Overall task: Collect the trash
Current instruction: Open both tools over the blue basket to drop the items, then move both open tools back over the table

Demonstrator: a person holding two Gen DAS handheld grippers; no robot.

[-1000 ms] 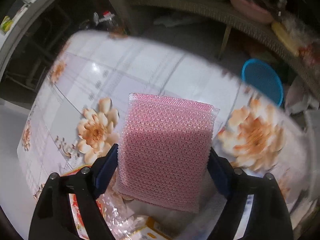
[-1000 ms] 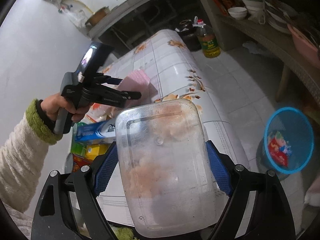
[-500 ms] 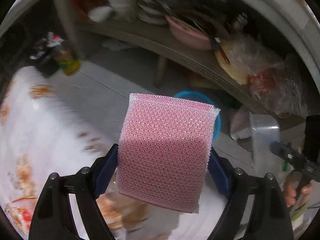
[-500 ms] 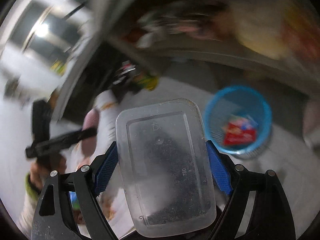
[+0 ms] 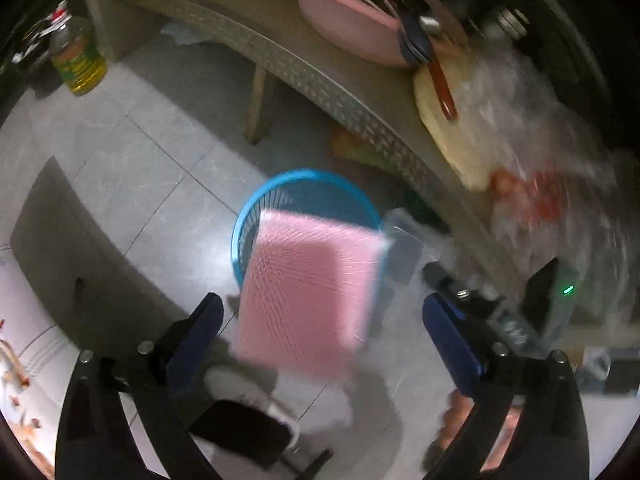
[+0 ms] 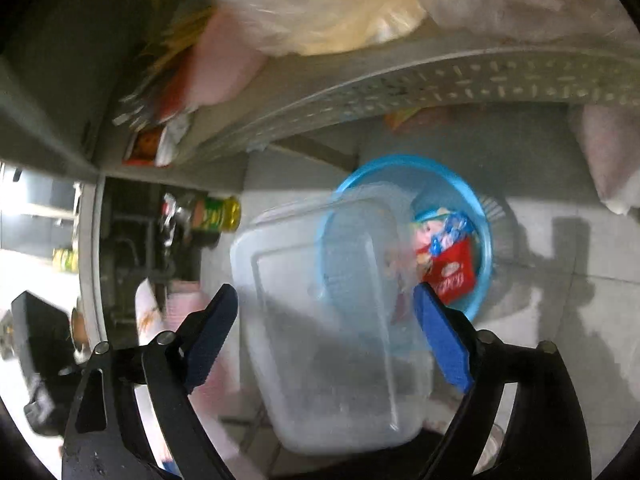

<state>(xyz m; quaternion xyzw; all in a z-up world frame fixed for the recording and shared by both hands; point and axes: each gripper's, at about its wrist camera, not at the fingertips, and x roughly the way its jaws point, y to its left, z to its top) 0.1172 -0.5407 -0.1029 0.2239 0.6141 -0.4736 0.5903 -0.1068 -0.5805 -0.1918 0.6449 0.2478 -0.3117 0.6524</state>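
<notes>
A blue mesh trash basket stands on the tiled floor; in the right wrist view it holds a red wrapper. My left gripper is open; the pink bubble-wrap sheet is blurred and free between its fingers, above the basket's near rim. My right gripper is open too; the clear plastic food container sits loose between its fingers, tilted toward the basket. The container's end and the right gripper also show in the left wrist view.
A woven shelf runs behind the basket, carrying a pink basin and plastic bags. An oil bottle stands on the floor at left. The flowered table's edge is at lower left.
Both grippers swung from the table to above the blue basket and opened. The pink sheet and the clear container have come loose from the fingers and are dropping toward the basket.
</notes>
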